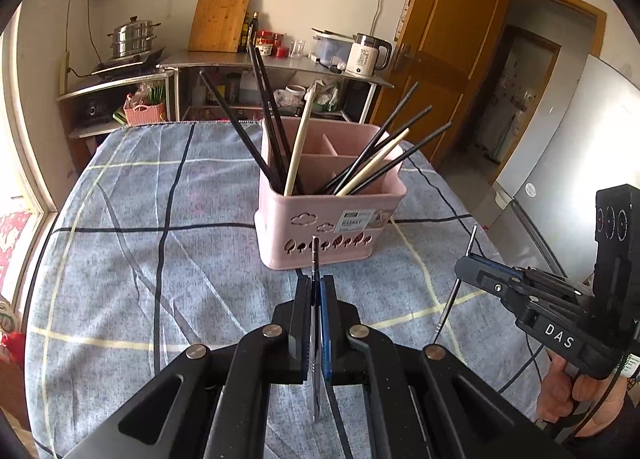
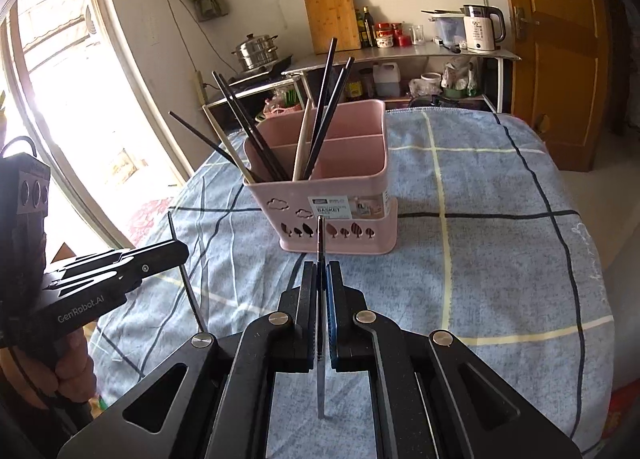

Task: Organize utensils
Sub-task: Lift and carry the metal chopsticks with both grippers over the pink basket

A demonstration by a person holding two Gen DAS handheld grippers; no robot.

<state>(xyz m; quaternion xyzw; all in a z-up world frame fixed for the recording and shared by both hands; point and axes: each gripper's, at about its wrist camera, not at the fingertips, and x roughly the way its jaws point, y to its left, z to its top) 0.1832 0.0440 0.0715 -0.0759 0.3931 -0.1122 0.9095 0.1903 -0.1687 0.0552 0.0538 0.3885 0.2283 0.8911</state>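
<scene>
A table draped in a blue-grey checked cloth point(image 1: 140, 219) fills the lower frame; kitchen shelving point(image 1: 280, 63) lines the far wall, a wooden door point(image 1: 448, 39) stands upper right. The pink basket point(image 1: 332, 219) sits centre, chopsticks point(image 1: 376, 155) inside. Cloth lies bare left and right of it. The left gripper point(image 1: 316, 291) pinches a thin metal utensil point(image 1: 315, 255); the right gripper point(image 2: 321, 279) likewise clamps a metal utensil point(image 2: 320, 239).

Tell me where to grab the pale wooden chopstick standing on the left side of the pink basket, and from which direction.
Grip the pale wooden chopstick on its upper half, above the rim of the pink plastic basket, coming from above. It leans nearly upright with its top end free, while black chopsticks crowd its lower part just to the left.
</scene>
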